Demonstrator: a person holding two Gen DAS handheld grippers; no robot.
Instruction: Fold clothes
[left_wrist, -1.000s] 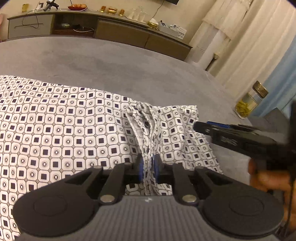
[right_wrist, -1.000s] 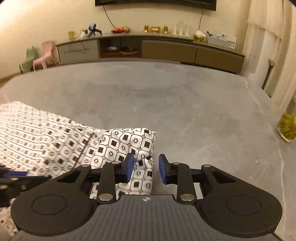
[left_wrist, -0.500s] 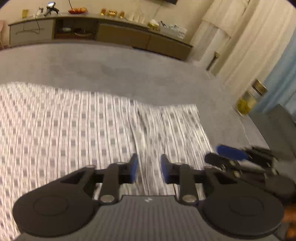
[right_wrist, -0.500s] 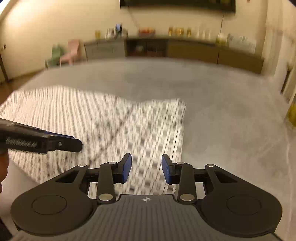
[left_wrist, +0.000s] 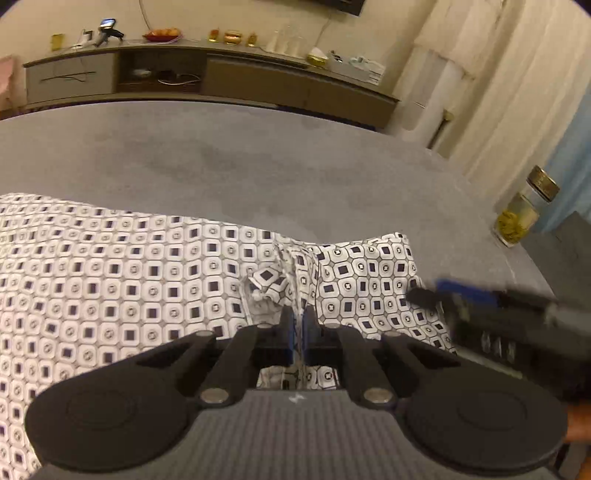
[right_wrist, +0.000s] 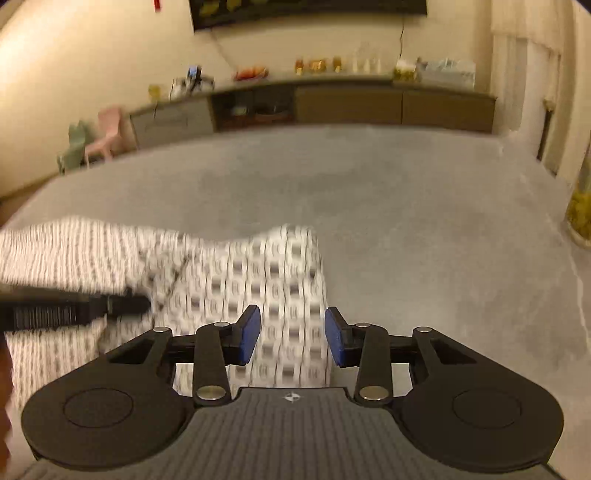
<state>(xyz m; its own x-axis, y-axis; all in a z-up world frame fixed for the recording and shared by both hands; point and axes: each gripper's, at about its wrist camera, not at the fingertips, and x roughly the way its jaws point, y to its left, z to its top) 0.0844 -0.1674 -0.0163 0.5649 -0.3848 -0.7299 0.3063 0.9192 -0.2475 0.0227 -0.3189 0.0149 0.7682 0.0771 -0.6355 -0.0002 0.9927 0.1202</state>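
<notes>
A white garment (left_wrist: 129, 266) printed with dark squares lies spread on the grey surface (left_wrist: 258, 166). My left gripper (left_wrist: 298, 325) is shut on a bunched ridge of cloth near the garment's right part, and the fabric puckers up just beyond the pads. In the left wrist view my right gripper (left_wrist: 428, 291) reaches in from the right over the garment's right edge. In the blurred right wrist view the right gripper (right_wrist: 291, 336) stands open above the garment's (right_wrist: 280, 266) right flap, with cloth under the gap but not pinched. The left gripper (right_wrist: 140, 304) shows at the left.
A glass jar (left_wrist: 517, 218) with yellow contents stands at the surface's right edge, also the jar (right_wrist: 581, 206) in the right wrist view. A long low sideboard (left_wrist: 221, 77) runs along the far wall. Curtains hang at the right. Bare grey surface (right_wrist: 406, 221) lies beyond the garment.
My left gripper opened off the cloth ridge, then shut on it again. My right gripper widened and shifted from the garment's right corner to over its right flap.
</notes>
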